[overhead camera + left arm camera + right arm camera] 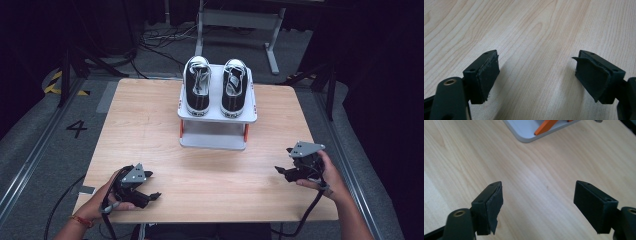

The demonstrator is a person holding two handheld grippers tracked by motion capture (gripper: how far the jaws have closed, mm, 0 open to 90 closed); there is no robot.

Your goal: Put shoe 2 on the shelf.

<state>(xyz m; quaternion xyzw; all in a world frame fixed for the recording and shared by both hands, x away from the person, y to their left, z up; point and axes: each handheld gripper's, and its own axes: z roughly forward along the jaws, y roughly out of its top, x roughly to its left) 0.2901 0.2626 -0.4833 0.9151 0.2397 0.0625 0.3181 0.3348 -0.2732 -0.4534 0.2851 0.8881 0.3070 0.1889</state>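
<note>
High view: shoes (pixel 216 86) on rack (pixel 218 116) | L claw (pixel 150 196) spread, R claw (pixel 284 160) spread, both empty | R gripper view: rack base

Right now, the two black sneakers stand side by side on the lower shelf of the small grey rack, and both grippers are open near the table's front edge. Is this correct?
Not quite: the high view shows the two black sneakers side by side on the top shelf of the small grey rack, not the lower one. The rest holds: the left gripper and the right gripper are both open near the table's front edge.
</note>
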